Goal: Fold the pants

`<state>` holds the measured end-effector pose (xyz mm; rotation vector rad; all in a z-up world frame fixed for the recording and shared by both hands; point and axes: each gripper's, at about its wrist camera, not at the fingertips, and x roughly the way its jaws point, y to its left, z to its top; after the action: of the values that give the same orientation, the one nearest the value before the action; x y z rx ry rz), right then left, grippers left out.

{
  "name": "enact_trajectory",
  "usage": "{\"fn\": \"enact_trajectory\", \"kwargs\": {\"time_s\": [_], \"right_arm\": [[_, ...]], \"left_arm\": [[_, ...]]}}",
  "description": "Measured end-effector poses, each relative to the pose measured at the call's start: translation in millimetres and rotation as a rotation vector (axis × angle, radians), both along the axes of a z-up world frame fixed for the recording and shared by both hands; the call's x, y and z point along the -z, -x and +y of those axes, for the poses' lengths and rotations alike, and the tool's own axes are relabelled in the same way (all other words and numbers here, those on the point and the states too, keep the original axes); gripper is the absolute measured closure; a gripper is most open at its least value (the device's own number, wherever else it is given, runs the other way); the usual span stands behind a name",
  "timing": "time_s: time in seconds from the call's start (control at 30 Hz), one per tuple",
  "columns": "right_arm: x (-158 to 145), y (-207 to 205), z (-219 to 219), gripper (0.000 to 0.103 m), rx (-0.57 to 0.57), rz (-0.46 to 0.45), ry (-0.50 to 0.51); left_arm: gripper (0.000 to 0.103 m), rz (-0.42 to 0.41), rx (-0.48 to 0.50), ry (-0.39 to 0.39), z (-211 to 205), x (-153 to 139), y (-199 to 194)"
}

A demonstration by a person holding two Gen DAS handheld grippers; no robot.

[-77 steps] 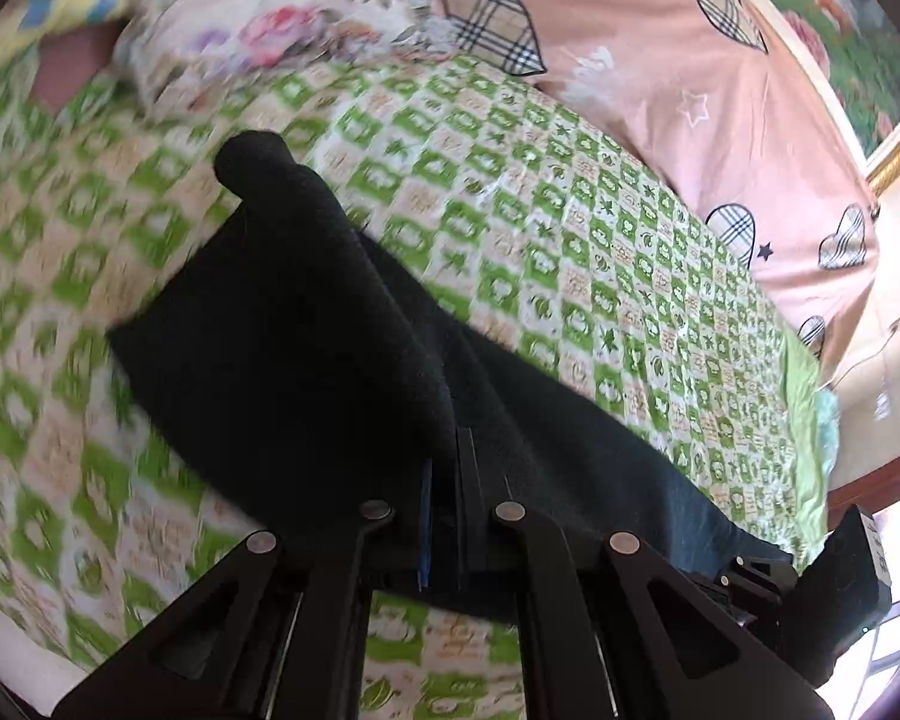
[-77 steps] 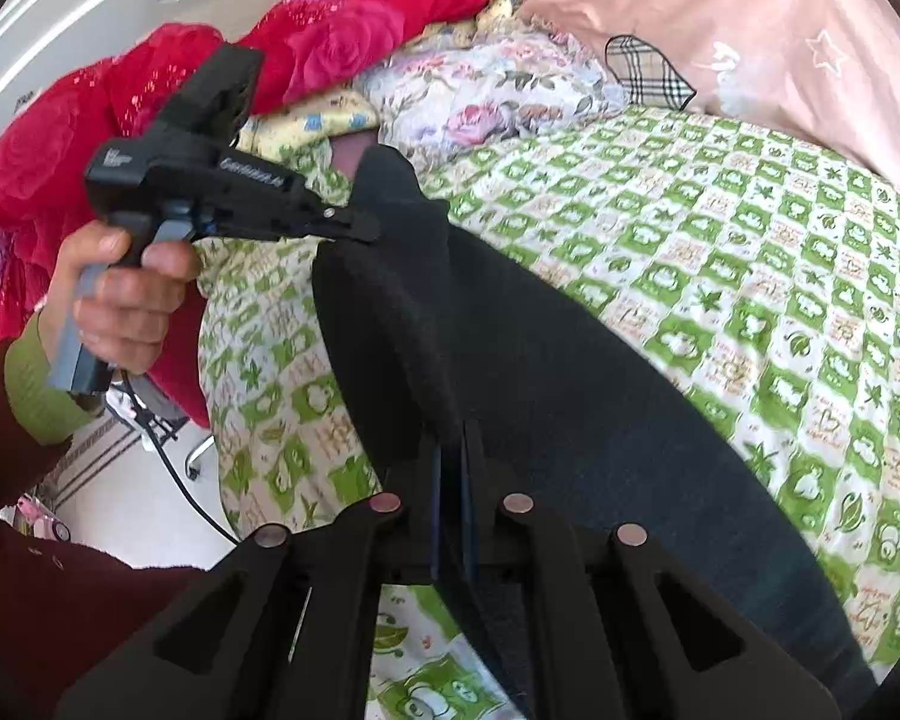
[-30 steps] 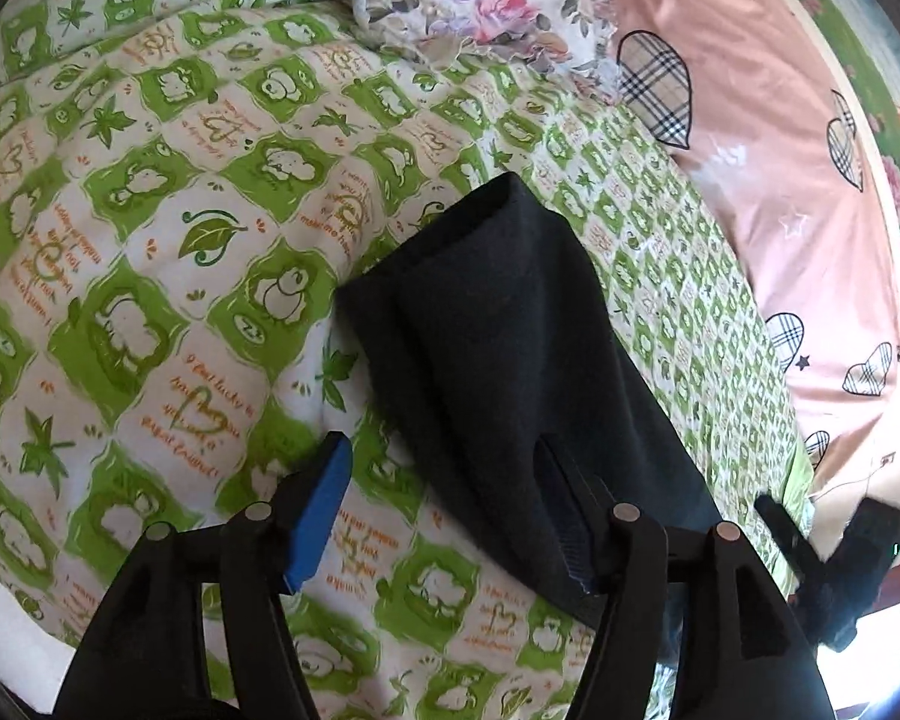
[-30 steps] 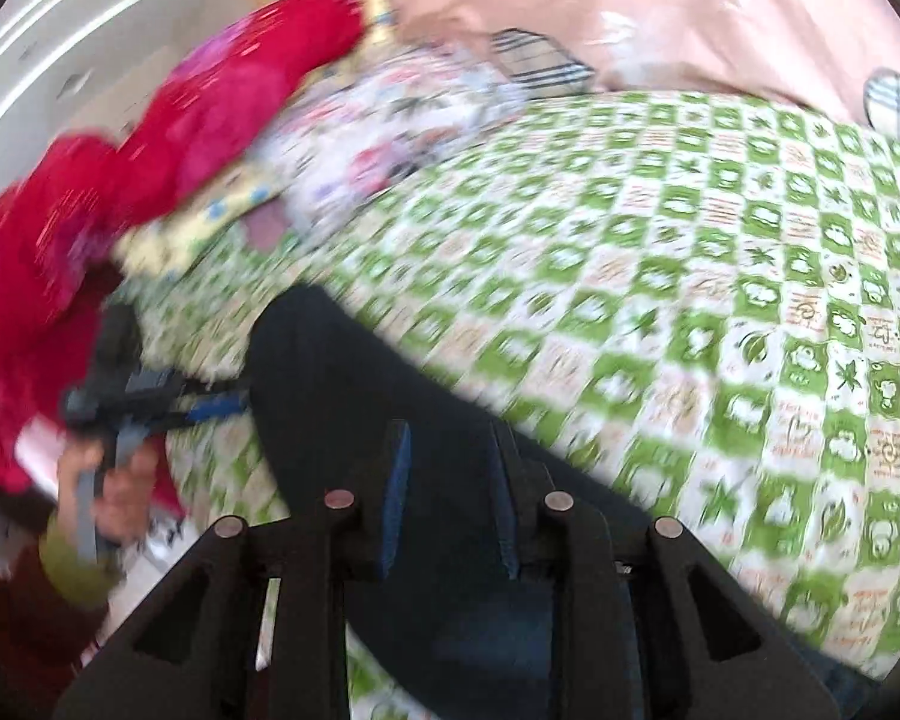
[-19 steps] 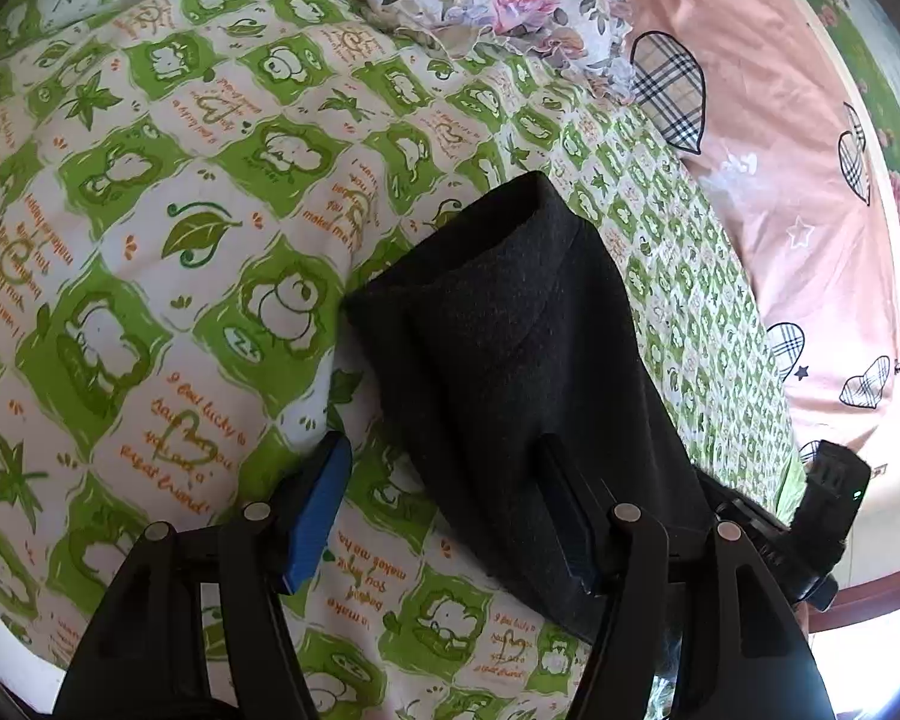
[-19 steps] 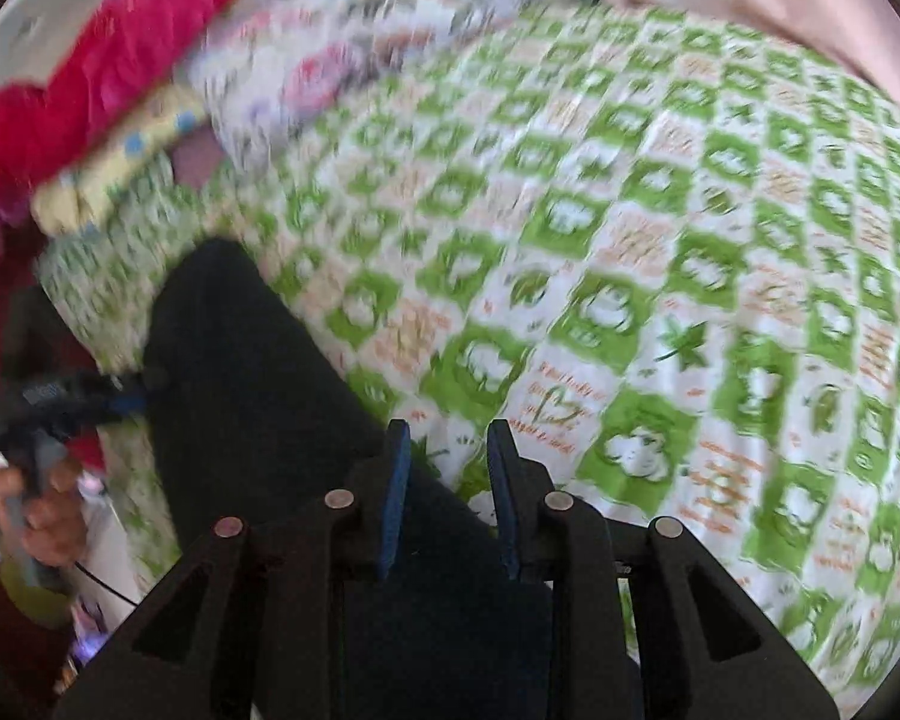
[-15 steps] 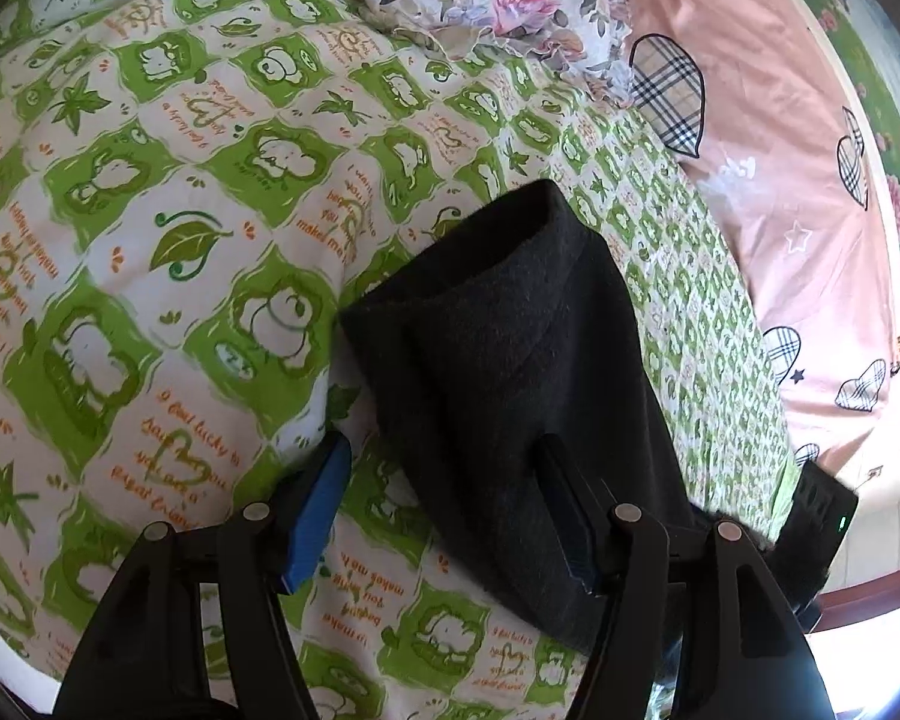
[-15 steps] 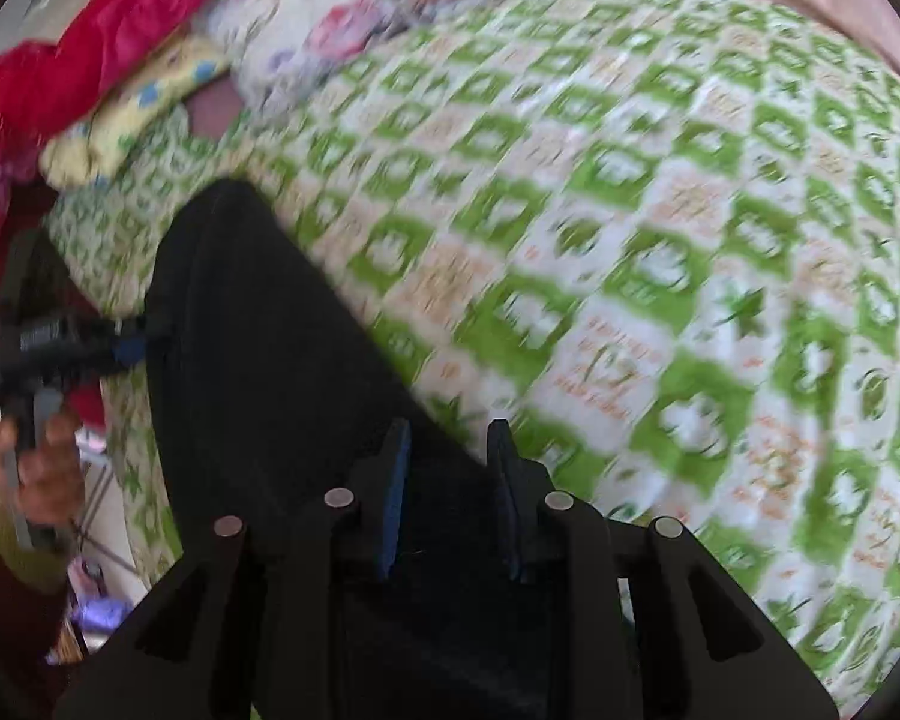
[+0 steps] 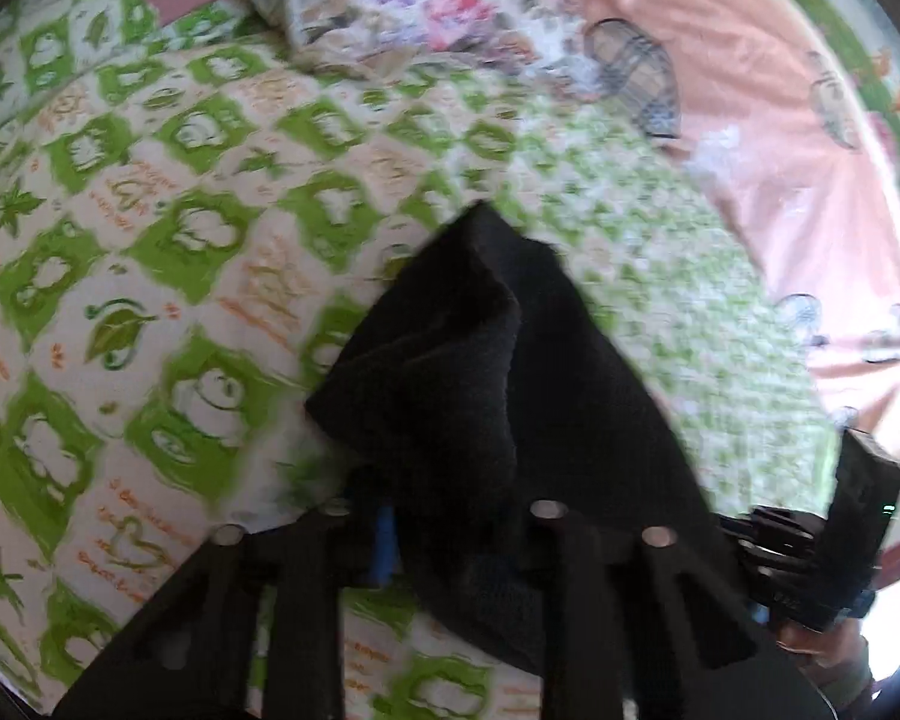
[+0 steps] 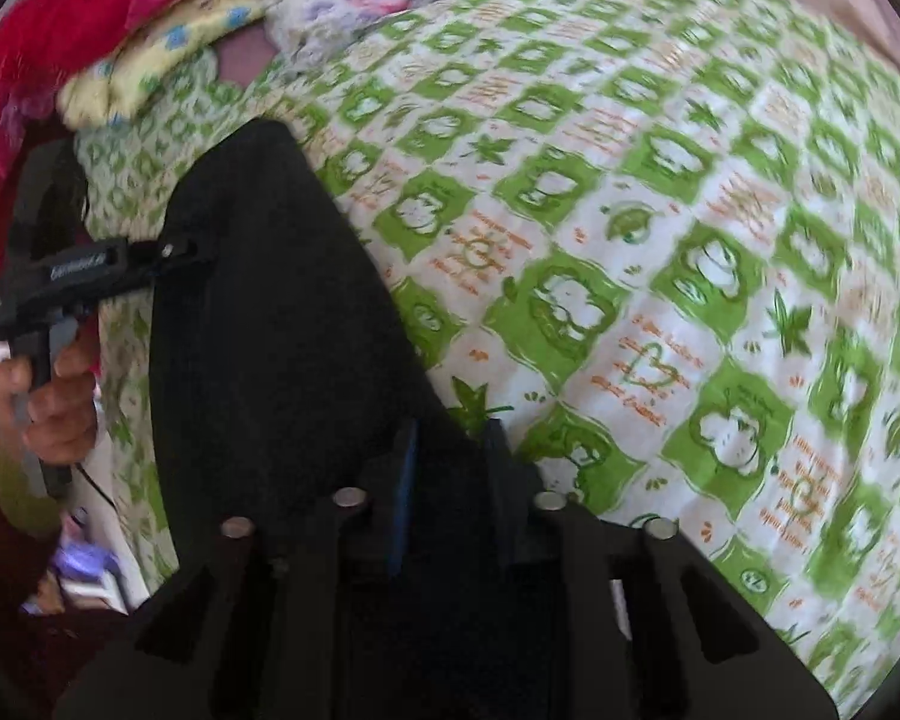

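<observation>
Black pants [image 9: 510, 396] lie in a long strip on a green and white checked bed sheet [image 9: 168, 228]. My left gripper [image 9: 450, 516] is shut on the near end of the pants, and the cloth bunches up between its fingers. The pants also show in the right wrist view [image 10: 270, 324]. My right gripper [image 10: 447, 450] has its jaws narrowly apart around the pants' edge, and I cannot tell whether it pinches the cloth. The left gripper shows in the right wrist view [image 10: 168, 255] at the far end of the pants.
A floral pillow [image 9: 402, 6] and a pink cover with plaid hearts [image 9: 750, 108] lie at the back of the bed. A red blanket [image 10: 90, 6] and a yellow cloth [image 10: 162, 54] are piled at the bed's left. The bed edge is near the left hand.
My left gripper has closed on the end of the pants and the cloth has bunched up. My right gripper has stayed low over the pants' edge.
</observation>
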<state>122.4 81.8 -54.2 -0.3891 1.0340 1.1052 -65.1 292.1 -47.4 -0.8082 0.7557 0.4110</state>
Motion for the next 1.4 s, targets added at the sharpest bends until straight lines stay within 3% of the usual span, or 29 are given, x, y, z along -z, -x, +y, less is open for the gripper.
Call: {"fn": "enact_trajectory", "kwargs": {"time_s": [0.07,0.17,0.27,0.37,0.5,0.73,0.87,0.93,0.97,1.0,1.03,1.1,1.23,1.4], "right_arm": [[-10,5,-3,0.098,0.008,-0.064,-0.006],[-42,4,-22,0.099,0.081,-0.157,-0.095],[-78,2,-36,0.099,0.164,-0.247,-0.198],[-93,6,-28,0.099,0.198,-0.338,-0.229],[-78,5,3,0.099,0.197,-0.410,-0.173],[-36,-9,31,0.099,0.214,-0.363,-0.117],[-21,-20,25,0.093,0.268,-0.267,-0.106],[-25,-17,10,0.091,0.301,-0.246,-0.118],[-31,-13,-3,0.090,0.315,-0.233,-0.144],[-35,-10,-11,0.084,0.323,-0.230,-0.162],[-41,-5,-26,0.069,0.339,-0.229,-0.184],[-51,5,-51,0.050,0.372,-0.231,-0.227],[-60,35,-113,0.049,0.439,-0.209,-0.296],[-53,69,-175,0.049,0.542,-0.193,-0.316]], "left_arm": [[0.086,-0.074,0.013,-0.023,-4,-15,11],[0.086,-0.202,0.039,-0.076,-15,-48,34],[0.086,-0.270,0.081,-0.154,-25,-74,46],[0.086,-0.252,0.082,-0.244,-26,-82,42],[0.086,-0.211,0.048,-0.231,-5,-66,36],[0.086,-0.033,0.077,-0.320,16,-18,8],[0.070,0.063,0.062,-0.335,19,-4,2],[0.065,0.062,0.036,-0.344,18,-10,10],[0.057,0.068,0.015,-0.363,16,-16,15],[0.053,0.071,-0.002,-0.380,13,-22,19],[0.053,0.061,-0.021,-0.401,10,-30,26],[0.053,0.026,-0.034,-0.422,1,-47,37],[0.049,-0.032,0.034,-0.427,-23,-70,33],[0.045,-0.083,0.212,-0.427,-72,-81,5]]}}
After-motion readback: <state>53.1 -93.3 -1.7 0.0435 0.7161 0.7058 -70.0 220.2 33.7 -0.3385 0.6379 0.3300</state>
